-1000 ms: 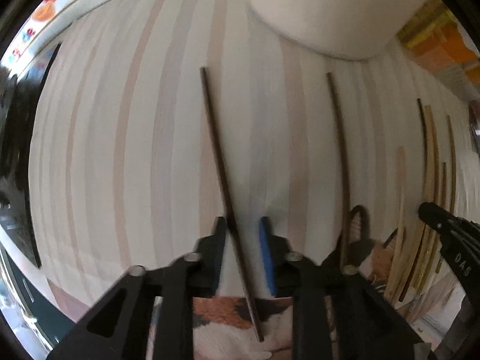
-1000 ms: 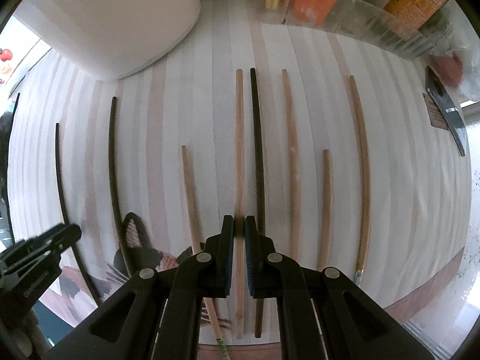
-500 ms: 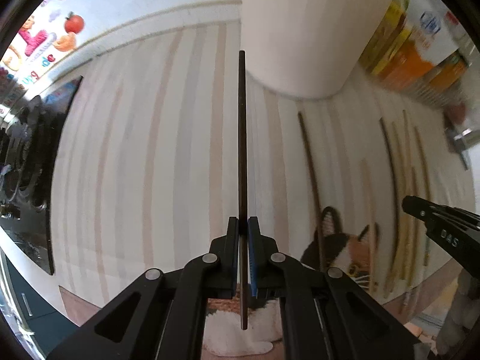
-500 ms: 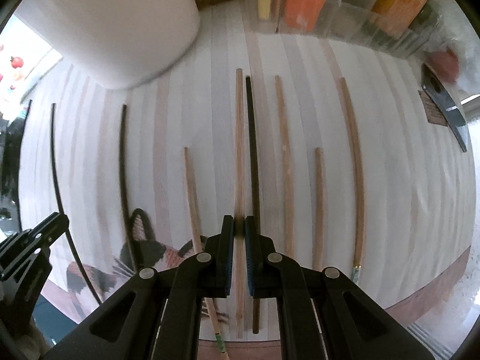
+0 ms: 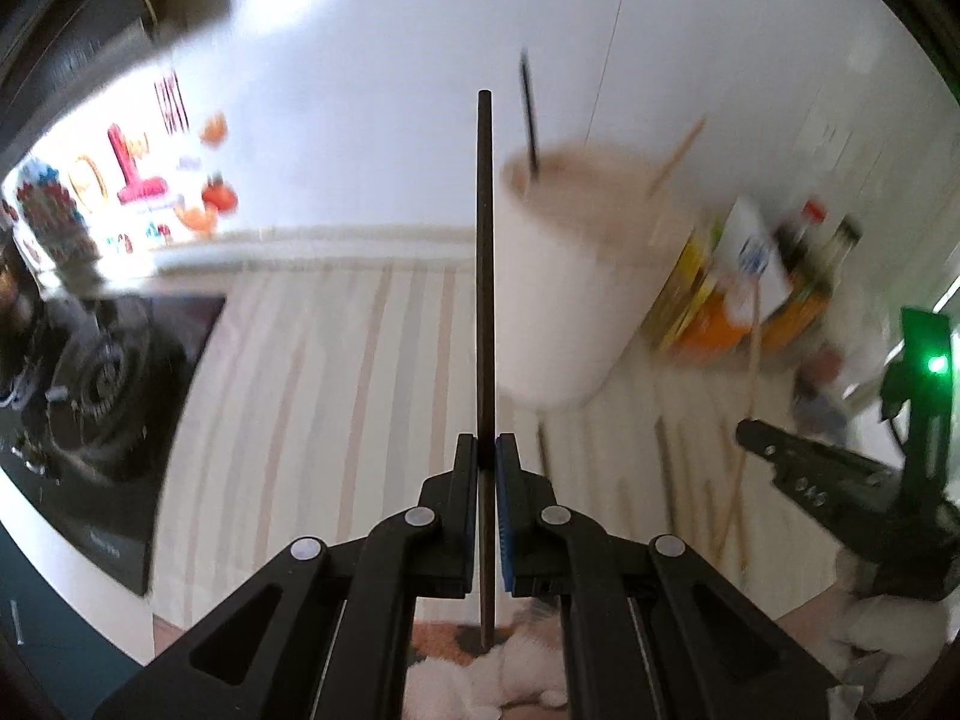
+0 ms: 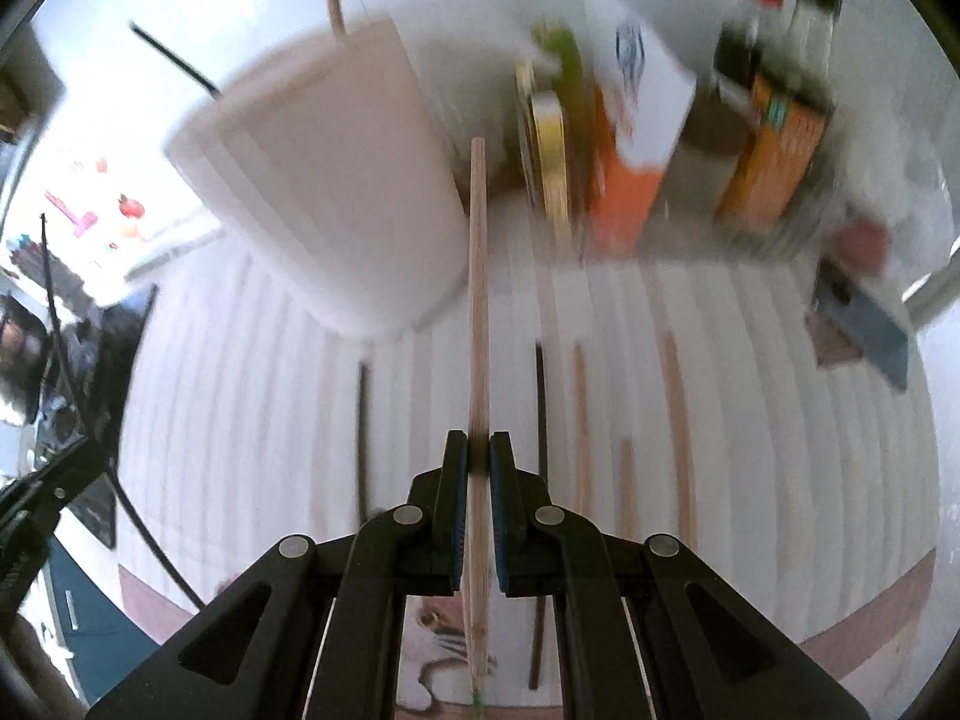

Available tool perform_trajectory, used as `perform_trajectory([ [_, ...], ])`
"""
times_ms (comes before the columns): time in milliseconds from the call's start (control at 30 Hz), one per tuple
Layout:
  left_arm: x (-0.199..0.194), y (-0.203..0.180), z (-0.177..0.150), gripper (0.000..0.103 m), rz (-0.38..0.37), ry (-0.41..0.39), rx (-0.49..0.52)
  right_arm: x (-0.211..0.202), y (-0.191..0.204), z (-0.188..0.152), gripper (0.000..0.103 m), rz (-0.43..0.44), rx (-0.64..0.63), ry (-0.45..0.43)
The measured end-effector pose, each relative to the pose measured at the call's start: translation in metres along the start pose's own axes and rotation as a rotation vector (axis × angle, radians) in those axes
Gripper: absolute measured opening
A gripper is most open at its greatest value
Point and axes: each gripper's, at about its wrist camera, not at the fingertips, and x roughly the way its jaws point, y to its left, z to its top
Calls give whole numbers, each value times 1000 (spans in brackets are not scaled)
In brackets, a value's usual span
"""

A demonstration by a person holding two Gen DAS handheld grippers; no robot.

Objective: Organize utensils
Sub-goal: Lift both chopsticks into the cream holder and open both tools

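My left gripper [image 5: 487, 450] is shut on a dark chopstick [image 5: 485, 276] and holds it in the air, pointing up beside the white cup [image 5: 570, 288]. My right gripper [image 6: 478, 450] is shut on a light wooden chopstick [image 6: 478, 312], lifted off the mat and pointing toward the white cup [image 6: 336, 192]. The cup holds a dark chopstick [image 5: 528, 114] and a wooden one [image 5: 678, 156]. Several chopsticks [image 6: 675, 420] lie in a row on the striped mat [image 6: 780, 420]. The right gripper also shows in the left wrist view [image 5: 744, 429].
Boxes and bottles [image 6: 660, 138] stand behind the mat at the back right. A stove [image 5: 102, 384] lies to the left of the mat. A knife [image 6: 864, 330] lies at the mat's right edge. The white wall [image 5: 720, 60] rises behind the cup.
Both grippers have risen from the mat and tilted up toward the cup. The left closed on the dark chopstick a second ago; the right lifted its wooden chopstick off the mat.
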Motion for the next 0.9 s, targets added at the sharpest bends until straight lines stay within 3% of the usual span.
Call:
perform_trajectory([
  [200, -44, 0, 41, 3, -99, -131, -42, -53, 16, 42, 7, 60, -3, -173],
  [433, -69, -14, 122, 3, -167, -263, -53, -114, 38, 111, 7, 197, 9, -344],
  [700, -22, -22, 201, 3, -160, -304, -75, -112, 61, 182, 7, 211, 12, -477],
  [900, 20, -12, 227, 3, -151, -286, -100, -79, 70, 214, 7, 199, 34, -541],
])
